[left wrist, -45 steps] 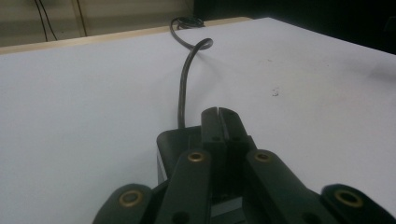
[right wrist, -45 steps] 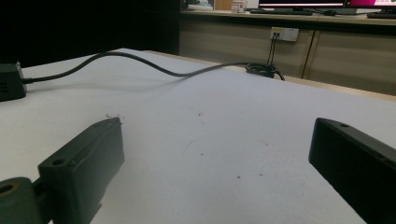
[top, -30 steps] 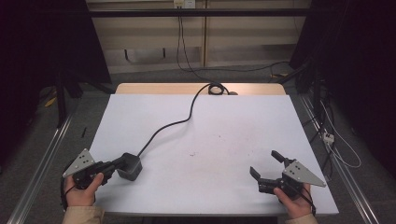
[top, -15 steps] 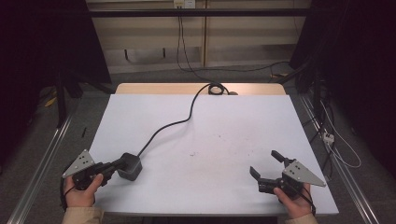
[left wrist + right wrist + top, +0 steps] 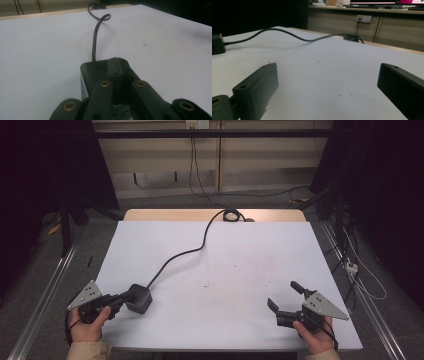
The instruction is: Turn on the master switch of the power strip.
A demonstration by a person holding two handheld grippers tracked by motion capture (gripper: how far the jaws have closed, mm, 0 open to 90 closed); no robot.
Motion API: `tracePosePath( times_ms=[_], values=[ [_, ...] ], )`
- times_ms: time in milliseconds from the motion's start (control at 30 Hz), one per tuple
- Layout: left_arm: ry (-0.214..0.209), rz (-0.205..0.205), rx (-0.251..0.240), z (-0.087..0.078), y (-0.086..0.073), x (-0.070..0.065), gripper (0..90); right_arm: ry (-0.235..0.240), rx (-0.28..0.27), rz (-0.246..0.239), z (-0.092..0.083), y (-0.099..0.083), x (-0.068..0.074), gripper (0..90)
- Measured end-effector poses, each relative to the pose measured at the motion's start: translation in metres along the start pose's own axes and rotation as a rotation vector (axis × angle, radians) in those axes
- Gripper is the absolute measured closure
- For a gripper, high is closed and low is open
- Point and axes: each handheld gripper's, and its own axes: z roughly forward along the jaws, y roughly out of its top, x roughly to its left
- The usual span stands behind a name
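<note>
white tabletop (image 5: 240,265) covers most of the bench, with a bare wooden strip (image 5: 165,215) along its far edge and dark surroundings on both sides; beige cabinet fronts (image 5: 250,170) stand behind, with a wall socket (image 5: 197,124) above them. taking the black box (image 5: 139,298) as landmark: it sits on the tabletop near the front left corner, a small square block with a thick black cable (image 5: 185,253) leaving its far side, snaking across the surface toward the far edge and ending in a small coil (image 5: 231,214) on the wooden strip. left gripper (image 5: 121,298) is held in the person's left hand (image 5: 86,325) just on the near-left side of the box, grey three-cornered plate on top; in the left gripper view its two jaws are pressed together with no gap, their tips lying over the top of the box (image 5: 100,72); whether they pinch any part of it cannot be told. right gripper (image 5: 284,297) is well apart from the box, across the front of the table near the front right corner, held in the right hand (image 5: 312,340); jaws spread wide with nothing between them, bare tabletop (image 5: 324,75) visible in the gap. small dark specks (image 5: 206,284) mark the surface between the box and the right gripper. floor cables (image 5: 360,275) trail beyond the table's right edge.
</note>
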Motion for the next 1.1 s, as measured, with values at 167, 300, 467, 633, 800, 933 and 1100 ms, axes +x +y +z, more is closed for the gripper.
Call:
tracePosePath(
  times_ms=[167, 300, 467, 633, 800, 933, 1100],
  values=[
    [-0.004, -0.002, 0.000, 0.0008, -0.0013, 0.0005, 90.0, -0.001, -0.001, 0.002, 0.0000, -0.0001, 0.0000, 3.3],
    [-0.004, -0.003, -0.001, 0.0010, -0.0017, 0.0006, 90.0, -0.002, 0.000, 0.002, 0.0000, -0.0002, -0.0001, 3.3],
    [-0.004, -0.006, -0.005, 0.0008, -0.0031, 0.0001, 90.0, -0.001, 0.000, 0.002, 0.0001, -0.0005, 0.0000, 3.3],
    [-0.006, -0.007, -0.010, 0.0009, -0.0041, 0.0005, 90.0, -0.001, 0.001, 0.004, 0.0000, -0.0006, -0.0002, 3.3],
    [-0.003, 0.001, -0.007, 0.0010, -0.0042, 0.0000, 90.0, -0.005, 0.001, 0.004, -0.0001, -0.0008, -0.0002, 3.3],
    [-0.006, 0.000, -0.007, 0.0009, -0.0052, 0.0005, 90.0, -0.008, 0.000, 0.005, -0.0006, -0.0009, -0.0006, 3.3],
    [-0.001, 0.011, -0.002, 0.0010, -0.0051, -0.0003, 90.0, -0.009, 0.001, 0.005, -0.0009, -0.0011, -0.0008, 3.3]
  ],
)
